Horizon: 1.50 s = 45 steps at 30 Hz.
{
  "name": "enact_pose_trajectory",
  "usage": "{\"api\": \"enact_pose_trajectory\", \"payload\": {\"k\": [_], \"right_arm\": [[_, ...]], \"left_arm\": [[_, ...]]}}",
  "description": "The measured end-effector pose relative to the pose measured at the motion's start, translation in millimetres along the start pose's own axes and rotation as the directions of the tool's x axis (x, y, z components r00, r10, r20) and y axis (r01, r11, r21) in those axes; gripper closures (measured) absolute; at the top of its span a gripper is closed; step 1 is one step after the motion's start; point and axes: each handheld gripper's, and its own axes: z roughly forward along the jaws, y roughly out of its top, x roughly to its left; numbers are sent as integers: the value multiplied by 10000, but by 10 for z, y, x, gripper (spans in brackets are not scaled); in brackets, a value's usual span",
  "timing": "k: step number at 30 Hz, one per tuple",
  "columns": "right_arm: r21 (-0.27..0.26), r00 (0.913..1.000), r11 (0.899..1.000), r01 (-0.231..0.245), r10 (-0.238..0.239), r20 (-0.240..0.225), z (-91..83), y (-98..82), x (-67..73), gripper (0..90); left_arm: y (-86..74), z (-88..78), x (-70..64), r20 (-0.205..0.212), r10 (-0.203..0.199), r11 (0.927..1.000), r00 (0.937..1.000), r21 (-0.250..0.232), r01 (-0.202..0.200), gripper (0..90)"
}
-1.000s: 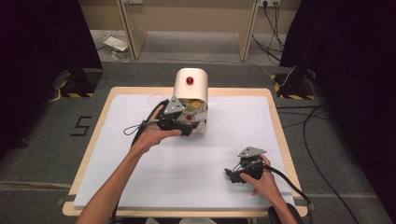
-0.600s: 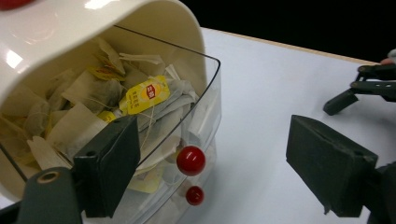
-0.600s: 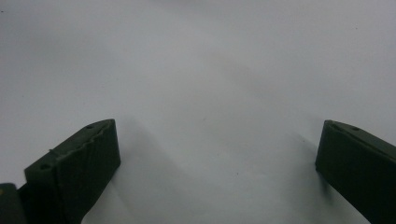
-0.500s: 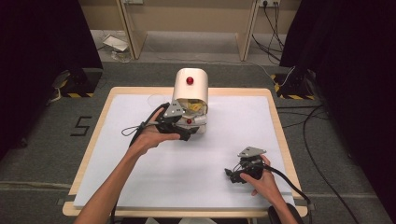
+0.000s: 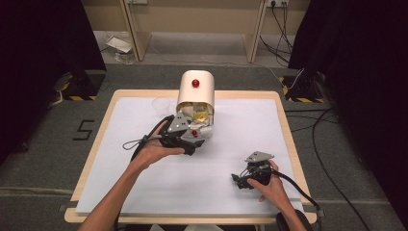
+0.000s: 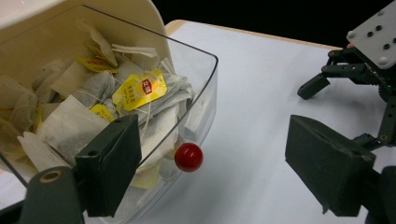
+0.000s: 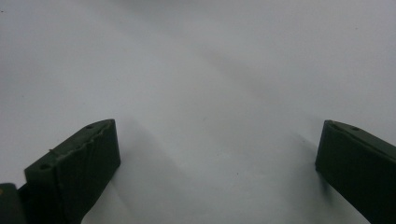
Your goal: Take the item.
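A cream dispenser box (image 5: 195, 89) stands at the table's far middle. Its clear drawer (image 6: 205, 88) is tilted out toward me, full of several tea bags (image 6: 140, 88) with yellow tags. A red knob (image 6: 188, 157) sticks out of the drawer's front, also seen as a red knob (image 5: 194, 133) from above. My left gripper (image 6: 212, 149) is open, its jaws wide apart on either side of the knob and not touching it; from above, the left gripper (image 5: 198, 139) sits right at the drawer front. My right gripper (image 5: 239, 181) rests open on the white sheet at near right, and in its own view the right gripper (image 7: 217, 144) holds nothing.
A clear plastic cup (image 5: 161, 105) stands left of the dispenser. The white sheet (image 5: 240, 130) covers a wooden table (image 5: 284, 120). A second red knob (image 5: 195, 83) sits on the dispenser's top. Cables trail from both grippers.
My left gripper has drifted slightly toward the near side at the drawer front. The right gripper has stayed still.
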Motion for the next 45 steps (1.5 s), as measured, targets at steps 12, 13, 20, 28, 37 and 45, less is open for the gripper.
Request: {"api": "enact_pose_trajectory", "payload": {"k": [12,13,20,28,37,45], "right_arm": [[-6,10000,10000,-7,7,-2,0,0,1,3],[0,10000,10000,2,-2,0,0,0,-1,3],[0,10000,10000,2,-2,-6,0,0,-1,3],[2,10000,10000,-44,44,-5,0,0,5,3],[10,10000,10000,-28,29,-8,0,0,2,3],[3,10000,10000,-39,39,-7,0,0,4,3]], "left_arm": [[-64,-49,-135,-149,99,10000,9998,5,-99,182],[-71,-54,-144,-144,133,9999,9998,9,-132,182],[-121,-85,-211,-23,92,10000,10000,-14,-92,182],[-147,-107,-264,28,163,9998,9999,121,-164,182],[-169,-116,-298,30,229,9996,9997,166,-229,180],[-183,-119,-310,36,210,9997,9998,141,-211,176]]}}
